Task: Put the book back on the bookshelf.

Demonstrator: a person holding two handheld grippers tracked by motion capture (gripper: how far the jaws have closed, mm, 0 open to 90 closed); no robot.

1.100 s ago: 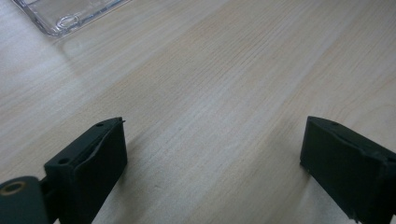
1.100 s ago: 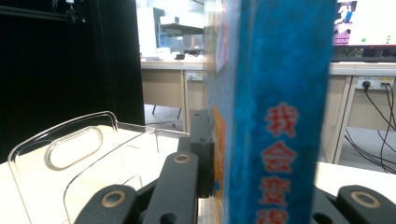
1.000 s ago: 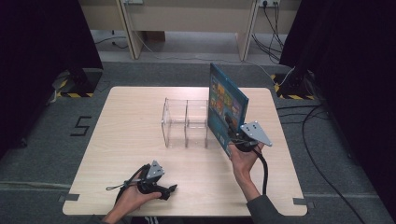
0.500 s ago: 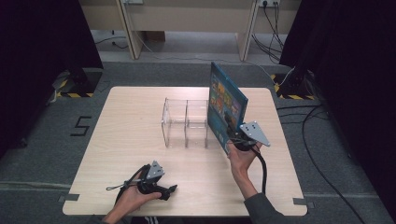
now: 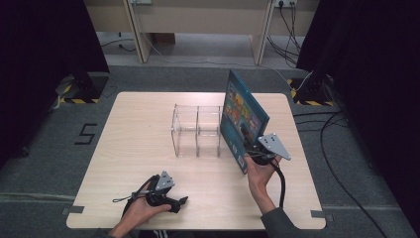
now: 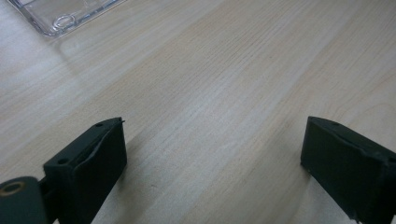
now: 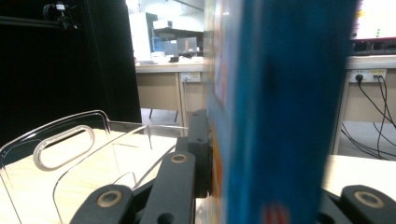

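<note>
A blue picture book (image 5: 242, 116) stands upright on edge, just right of a clear plastic divider rack (image 5: 196, 130) at the table's middle. My right gripper (image 5: 253, 148) is shut on the book near its lower front corner. In the right gripper view the blue book (image 7: 275, 107) runs up between the jaws, with the clear rack (image 7: 79, 154) to the left. My left gripper (image 5: 179, 202) rests near the table's front edge, open, nothing between its fingers. In the left gripper view bare wood lies between the jaws of my left gripper (image 6: 212, 154), and a corner of the rack (image 6: 60, 16) shows at the top left.
The light wooden table (image 5: 129, 134) is bare to the left of the rack. Dark curtains flank the sides. Desk legs (image 5: 136, 29) and cables (image 5: 292, 20) lie on the floor beyond the far edge.
</note>
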